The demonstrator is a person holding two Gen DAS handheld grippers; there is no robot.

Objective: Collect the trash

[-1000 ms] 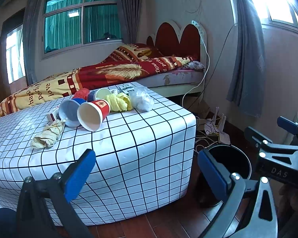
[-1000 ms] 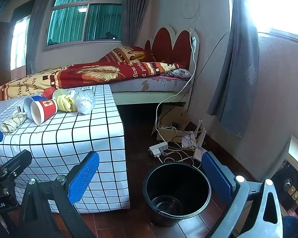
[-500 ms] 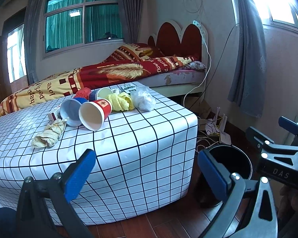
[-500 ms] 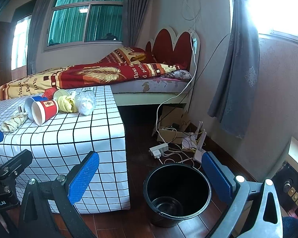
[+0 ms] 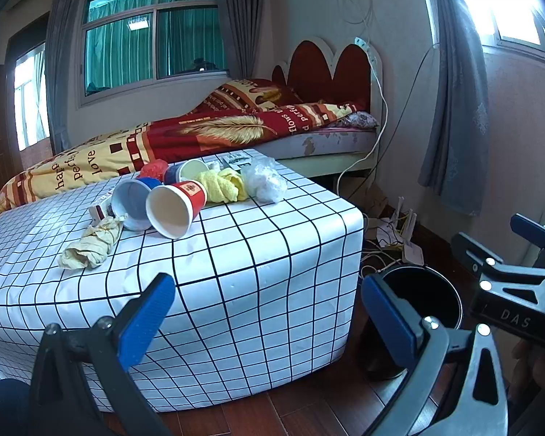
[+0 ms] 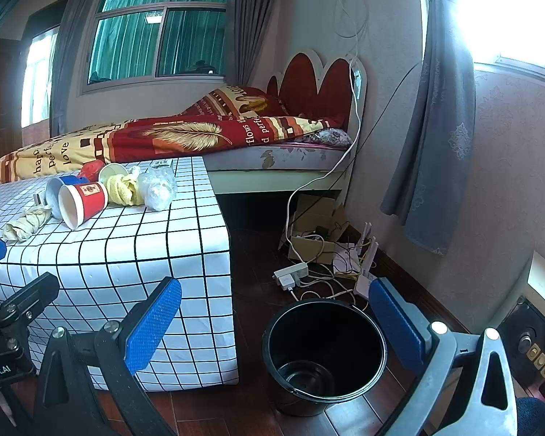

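Bedroom walls and grey curtains frame the scene, with a bed (image 5: pixel 207 134) under a red and yellow feather-print blanket along the far wall. In front of it stands a low table (image 5: pixel 236 272) draped in a white cloth with a black grid, reaching down to the dark wooden floor.

On the floor just beside the table's right corner sits a black bucket (image 6: pixel 323 348), upright, with nothing in it that I can make out. Behind it, near the wall, lie a white power strip (image 6: pixel 291 273) and tangled cables.

The trash is gathered on the table's far half. A red paper cup (image 5: pixel 176 208) lies on its side, mouth toward the camera, touching a blue paper cup (image 5: pixel 132 203) that lies the same way on its left. Behind them rests a third cup (image 5: pixel 187 170) beside a crumpled red wrapper (image 5: pixel 154 169). To the right sit a yellow cloth (image 5: pixel 223 187) and a crumpled clear plastic bag (image 5: pixel 265 181), touching each other. A beige crumpled wad (image 5: pixel 91 245), possibly paper or fabric, lies in front of the blue cup.

The left gripper (image 5: pixel 265 309) hangs low before the table, jaws spread wide, holding nothing. The right gripper (image 6: pixel 272 312) hangs over the bucket, jaws likewise spread and holding nothing.
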